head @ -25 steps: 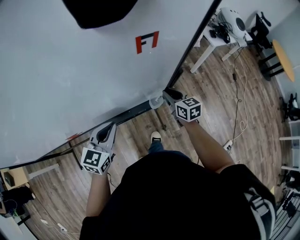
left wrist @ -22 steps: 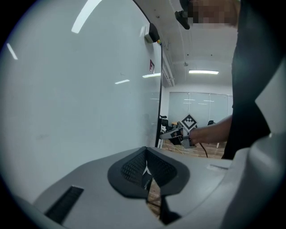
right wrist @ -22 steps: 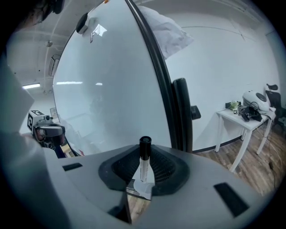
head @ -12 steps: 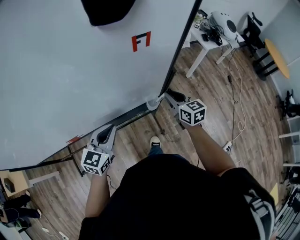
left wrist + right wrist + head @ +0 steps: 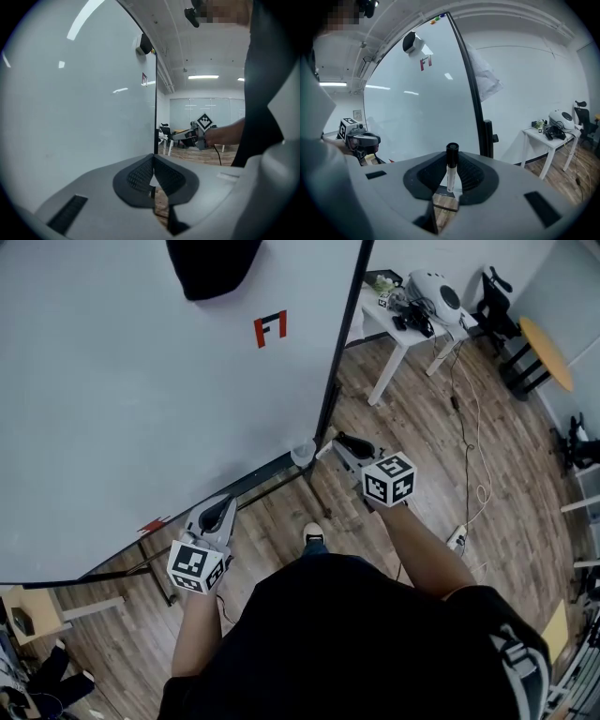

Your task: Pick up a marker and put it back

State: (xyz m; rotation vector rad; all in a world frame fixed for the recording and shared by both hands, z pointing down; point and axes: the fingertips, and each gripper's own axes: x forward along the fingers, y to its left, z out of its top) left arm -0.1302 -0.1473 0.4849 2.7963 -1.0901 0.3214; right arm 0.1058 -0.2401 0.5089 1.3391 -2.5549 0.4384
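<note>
Right gripper (image 5: pixel 451 177) was pinching the marker (image 5: pixel 451 165): white barrel clamped between the pads, black cap sticking up above them, held upright. Lower end of the barrel was hidden behind the gripper body, so couldn't see its tip. From the head view the marker was too small to pick out against the jaws. That gripper sat just off the right-hand end of the whiteboard (image 5: pixel 141 390), near the dark ledge (image 5: pixel 258 474) along the board's foot, not touching either as far as I could tell. A pale round thing (image 5: pixel 302 452) sat at the ledge's right end; couldn't tell what it was. Left gripper (image 5: pixel 153 174) had its jaws pressed together with nothing between them, pointed along the board face near the ledge's left part. A small red item (image 5: pixel 152 523) lay on the ledge beside it, too blurred to identify. A red mark (image 5: pixel 271 329) was up on the board; a black shape (image 5: pixel 211 263) above it was cut off by the frame edge. The white table (image 5: pixel 389 343) stood right of the board, clutter on it unreadable. The person's torso blocked most of the floor (image 5: pixel 441 446) below the grippers; only one shoe (image 5: pixel 313 536) showed.
</note>
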